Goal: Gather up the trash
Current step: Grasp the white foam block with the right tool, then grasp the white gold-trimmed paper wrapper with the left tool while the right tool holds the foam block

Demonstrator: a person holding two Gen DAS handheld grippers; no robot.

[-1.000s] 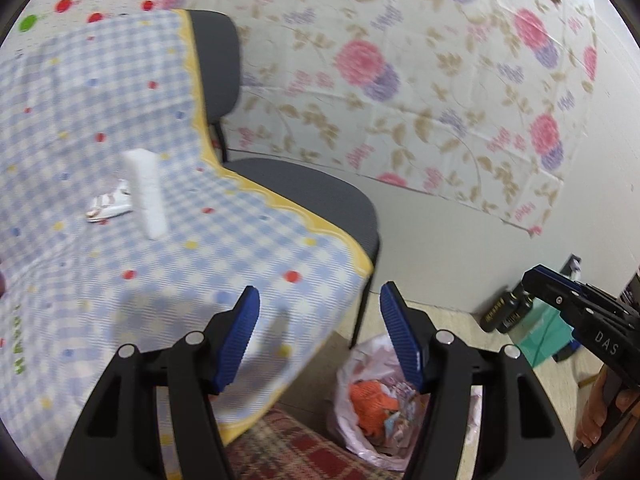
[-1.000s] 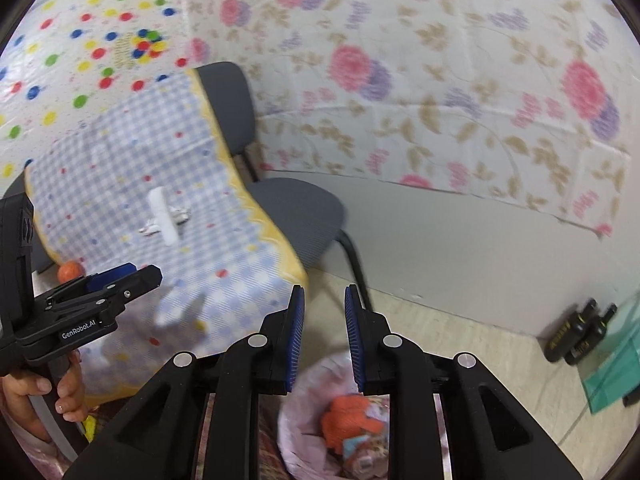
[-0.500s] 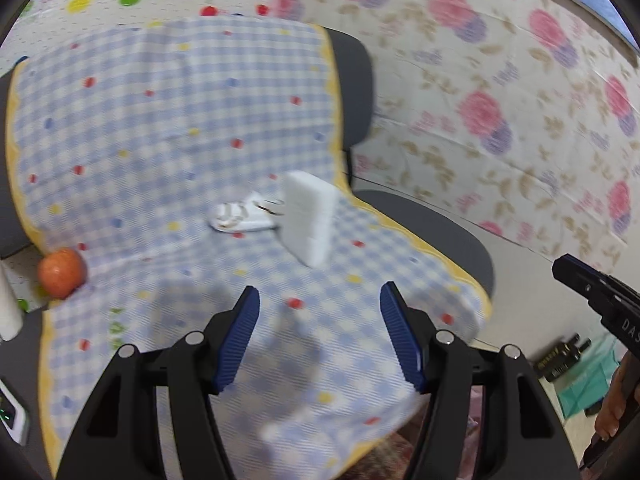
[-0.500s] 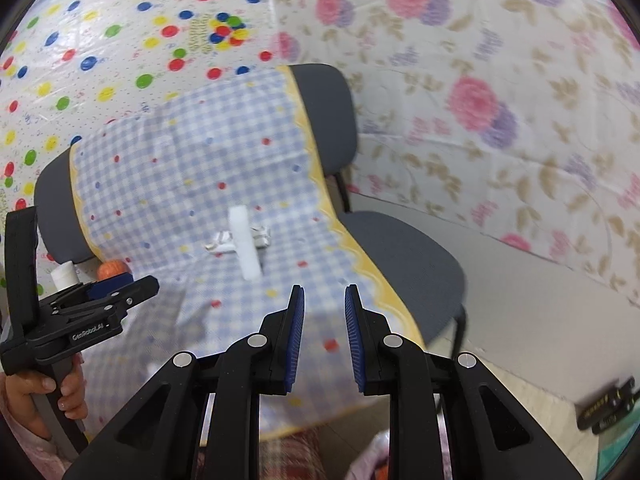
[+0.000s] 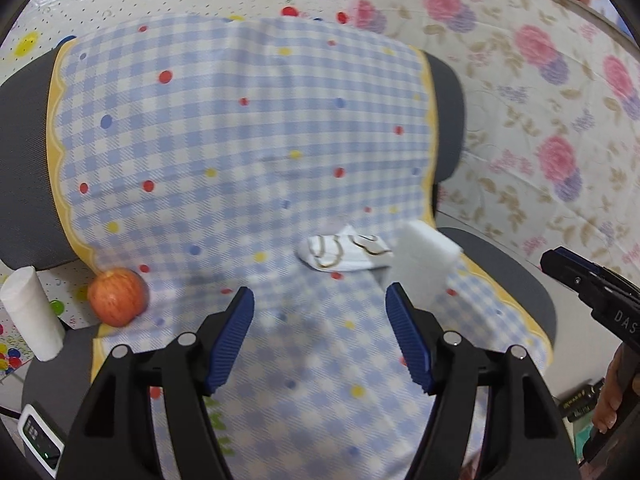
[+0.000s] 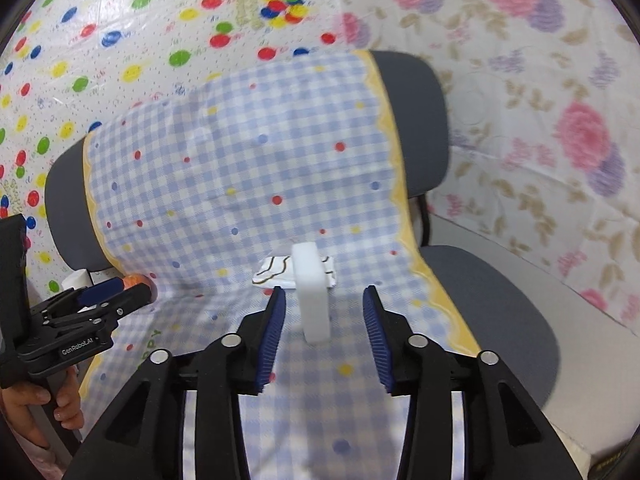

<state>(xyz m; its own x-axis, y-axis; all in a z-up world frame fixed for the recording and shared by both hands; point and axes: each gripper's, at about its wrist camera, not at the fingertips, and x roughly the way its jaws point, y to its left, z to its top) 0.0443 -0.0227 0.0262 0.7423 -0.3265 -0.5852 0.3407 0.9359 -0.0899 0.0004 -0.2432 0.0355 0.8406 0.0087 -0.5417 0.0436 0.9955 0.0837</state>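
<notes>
White foam block [image 6: 312,296] judged light, soft, compressible; flat faces best pinched. Right tool [image 6: 324,316] opening, nothing held. Left tool [image 5: 320,332] opening, empty.

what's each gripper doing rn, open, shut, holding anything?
Left gripper: jaws opening, nothing between them.
Right gripper: jaws opening, holding nothing; the white foam block stands on the checked cloth ahead.

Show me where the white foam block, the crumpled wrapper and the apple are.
white foam block [image 6: 314,300]: right wrist view, on its narrow front face.
crumpled wrapper [image 5: 346,254]: left wrist view, on its middle.
apple [image 5: 117,297]: left wrist view, on its rounded front.
</notes>
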